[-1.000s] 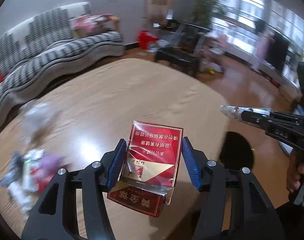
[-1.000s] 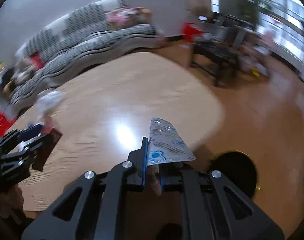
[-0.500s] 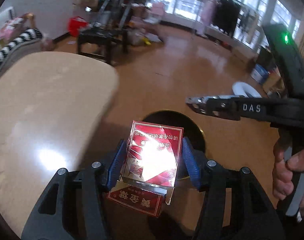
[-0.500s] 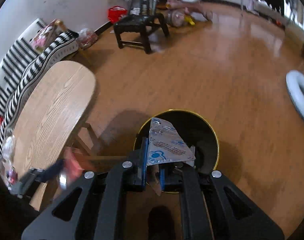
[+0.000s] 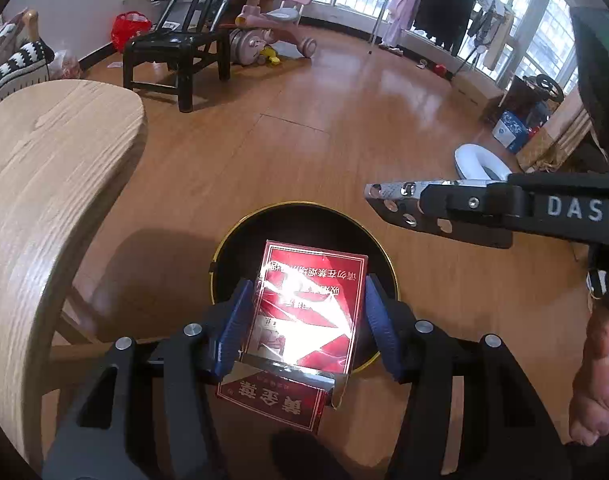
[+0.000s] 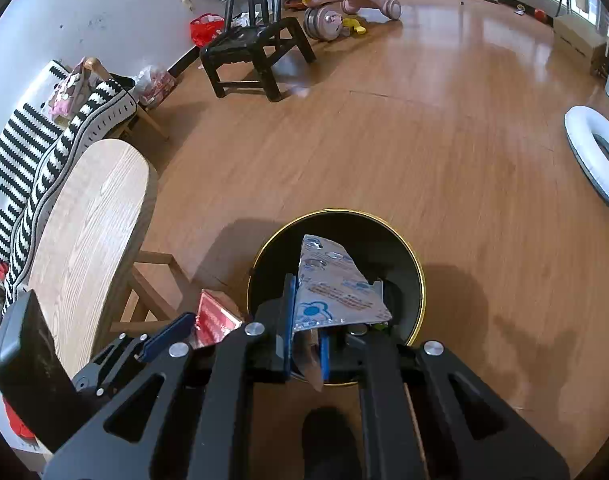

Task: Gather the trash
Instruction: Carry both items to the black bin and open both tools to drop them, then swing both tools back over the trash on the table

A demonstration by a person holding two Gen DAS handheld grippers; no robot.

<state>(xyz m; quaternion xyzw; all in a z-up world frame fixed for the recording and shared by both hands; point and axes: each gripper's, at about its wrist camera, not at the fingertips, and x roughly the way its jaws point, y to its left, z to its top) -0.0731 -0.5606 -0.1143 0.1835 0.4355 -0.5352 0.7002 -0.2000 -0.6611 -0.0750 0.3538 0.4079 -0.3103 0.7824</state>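
My left gripper (image 5: 304,320) is shut on a red cigarette pack (image 5: 310,304) and holds it over the near rim of a black trash bin with a gold rim (image 5: 240,224) on the floor. My right gripper (image 6: 308,320) is shut on a silver blister pack (image 6: 332,284) and holds it over the same bin (image 6: 418,276). In the left wrist view the right gripper (image 5: 388,200) and its blister pack reach in from the right above the bin's far side. In the right wrist view the left gripper (image 6: 184,332) and the red pack (image 6: 214,320) show at the bin's left.
A light wooden table (image 5: 44,184) stands left of the bin, its legs (image 6: 156,280) close to it. A black chair (image 5: 176,48), a pink ride-on toy (image 5: 264,28) and a white ring (image 6: 596,156) stand on the wood floor farther off. A striped sofa (image 6: 28,160) is behind the table.
Both grippers have swung from over the table to the floor bin, carrying their items. They now hang above the bin, closer to it than half a second ago.
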